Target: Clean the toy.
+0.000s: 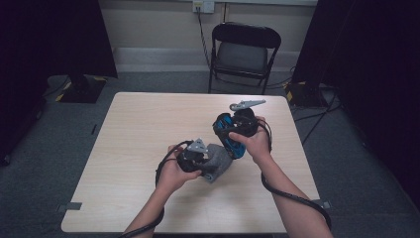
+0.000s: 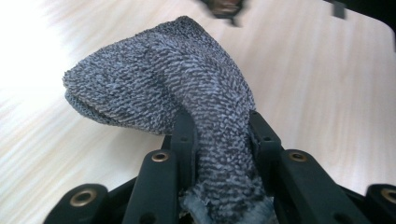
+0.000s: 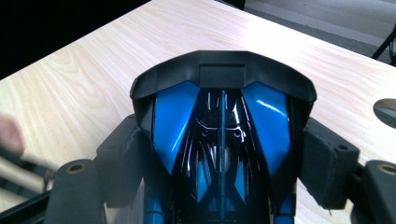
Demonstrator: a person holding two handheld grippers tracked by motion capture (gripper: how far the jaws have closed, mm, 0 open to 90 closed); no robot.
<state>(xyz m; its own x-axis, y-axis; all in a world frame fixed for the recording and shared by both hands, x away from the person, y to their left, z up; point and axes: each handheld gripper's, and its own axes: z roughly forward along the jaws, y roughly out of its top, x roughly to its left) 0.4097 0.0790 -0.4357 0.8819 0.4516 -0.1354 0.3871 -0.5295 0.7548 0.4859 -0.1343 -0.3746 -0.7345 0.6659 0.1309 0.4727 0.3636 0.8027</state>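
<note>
My left gripper (image 1: pixel 207 162) (image 2: pixel 219 128) is shut on a grey knitted cloth (image 1: pixel 221 163) (image 2: pixel 154 84), which bulges out beyond the jaws and hangs close over the wooden table (image 1: pixel 143 124). Just to its right, my right gripper (image 1: pixel 236 133) (image 3: pixel 224 140) is held higher and grips a glossy blue and black toy car (image 1: pixel 229 139) (image 3: pixel 222 116) by its sides. The car's dark end points away from the camera in the right gripper view. In the high view the car and the cloth are almost touching near the table's middle.
A black folding chair (image 1: pixel 245 49) stands behind the table's far edge. Dark curtains and a stand base (image 1: pixel 81 89) flank the table. Cables (image 1: pixel 317 119) lie on the grey floor at the right. The table's left half is bare wood.
</note>
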